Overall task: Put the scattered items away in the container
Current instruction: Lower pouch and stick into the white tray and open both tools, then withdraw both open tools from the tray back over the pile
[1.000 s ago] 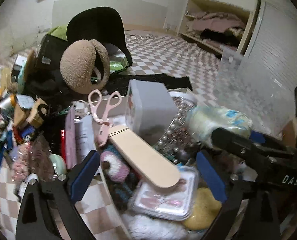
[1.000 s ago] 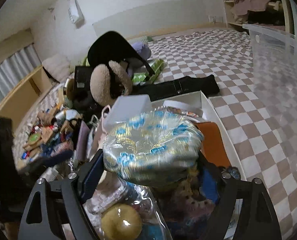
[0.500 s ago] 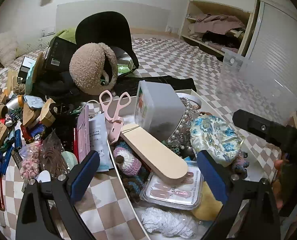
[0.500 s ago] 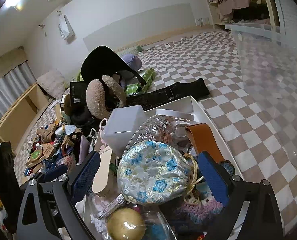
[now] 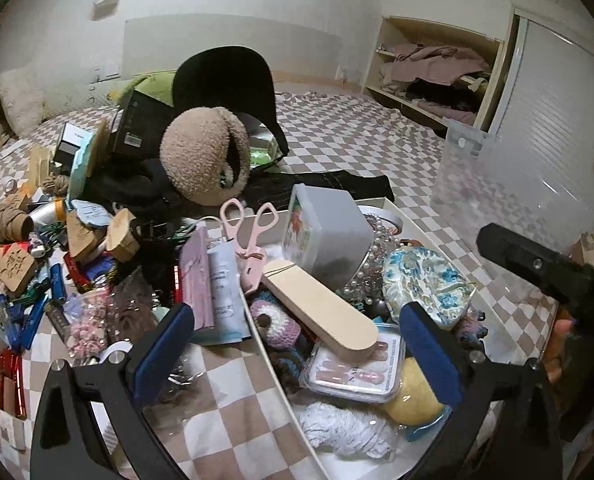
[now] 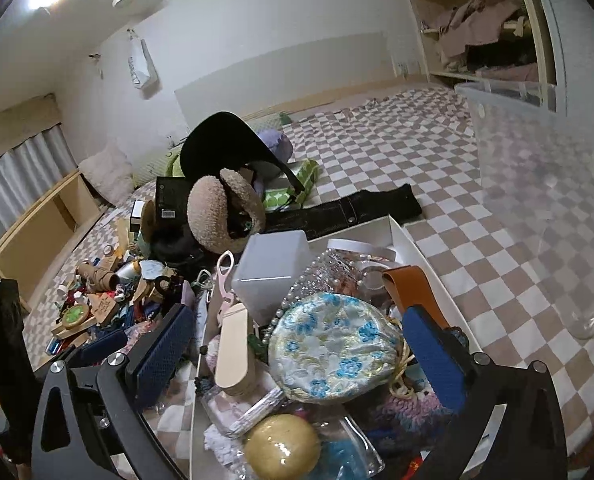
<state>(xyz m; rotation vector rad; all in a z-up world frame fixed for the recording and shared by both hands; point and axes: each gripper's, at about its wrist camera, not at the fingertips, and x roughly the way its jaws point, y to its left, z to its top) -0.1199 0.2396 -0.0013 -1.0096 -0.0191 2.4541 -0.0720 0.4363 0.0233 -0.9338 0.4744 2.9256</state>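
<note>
The white box [image 5: 257,332] holds a floral pouch [image 5: 425,284], a grey case [image 5: 329,236], a wooden paddle [image 5: 321,308] and a yellow ball [image 5: 413,396]. My left gripper [image 5: 297,340] is open over the box's left wall, with nothing between its pads. In the right wrist view the floral pouch [image 6: 333,348] lies in the white box [image 6: 417,248], below my right gripper [image 6: 297,350]. Its jaws are opening and the pads stand clear of the pouch on both sides. Small scattered items [image 5: 37,264] lie left of the box.
Beige earmuffs [image 5: 205,160], a black cap [image 5: 225,76] and a black box [image 5: 137,128] are piled behind the white box. A black belt [image 6: 349,212] lies beyond it. A clear plastic bin [image 5: 517,184] stands at the right. The checkered cover stretches to an open closet [image 5: 437,72].
The right gripper let go of the floral pouch, which now rests in the box; its jaws widened and it rose. The left gripper drew back and up a little.
</note>
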